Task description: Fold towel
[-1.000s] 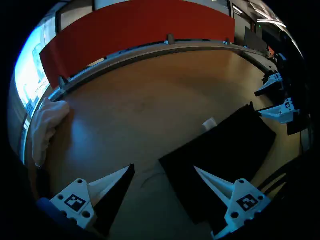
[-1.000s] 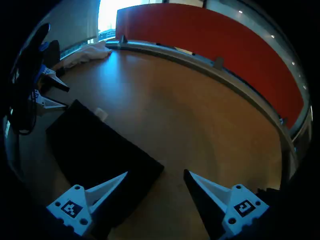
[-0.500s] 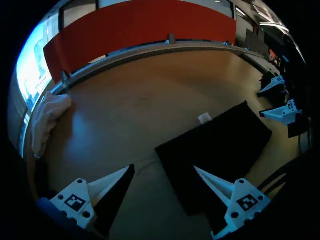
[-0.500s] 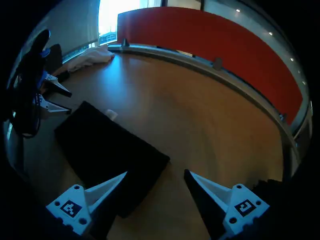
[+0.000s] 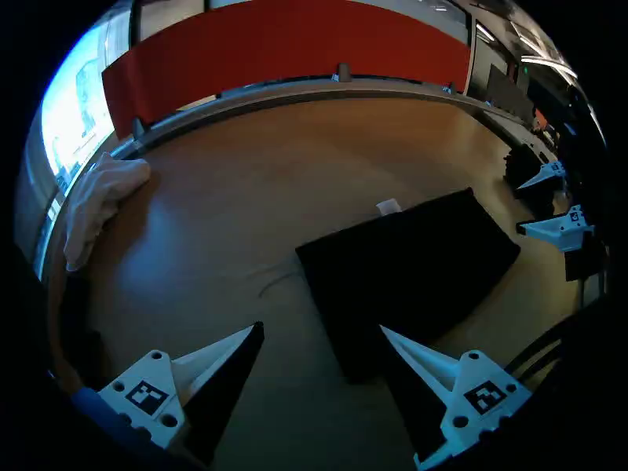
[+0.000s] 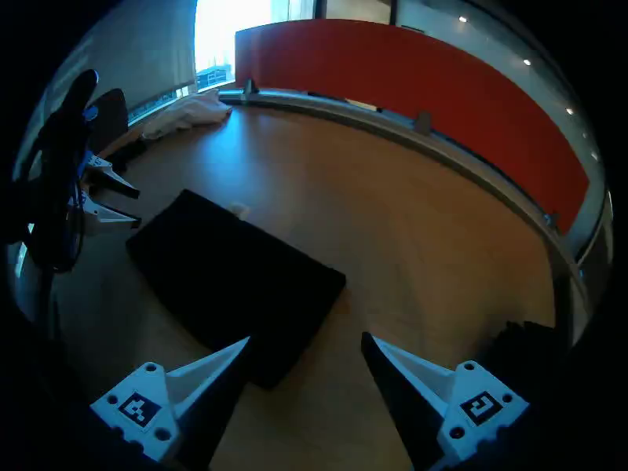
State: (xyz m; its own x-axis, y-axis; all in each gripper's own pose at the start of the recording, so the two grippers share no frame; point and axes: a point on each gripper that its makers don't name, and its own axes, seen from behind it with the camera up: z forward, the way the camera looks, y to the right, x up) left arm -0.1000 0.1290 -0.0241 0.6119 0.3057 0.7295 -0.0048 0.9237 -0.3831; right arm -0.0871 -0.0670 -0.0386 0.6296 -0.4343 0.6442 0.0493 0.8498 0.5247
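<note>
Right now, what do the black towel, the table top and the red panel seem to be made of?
The black towel looks like soft matte fabric: no shine. The table top seems smooth wood or laminate: brown, with faint glare. The red panel is even and matte, perhaps felt or painted board; I cannot tell.

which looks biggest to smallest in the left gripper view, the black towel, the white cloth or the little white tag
1. black towel, by far the largest.
2. white cloth, though it lies farther off, so its true size is unsure.
3. white tag at the towel's far edge, tiny.
</note>
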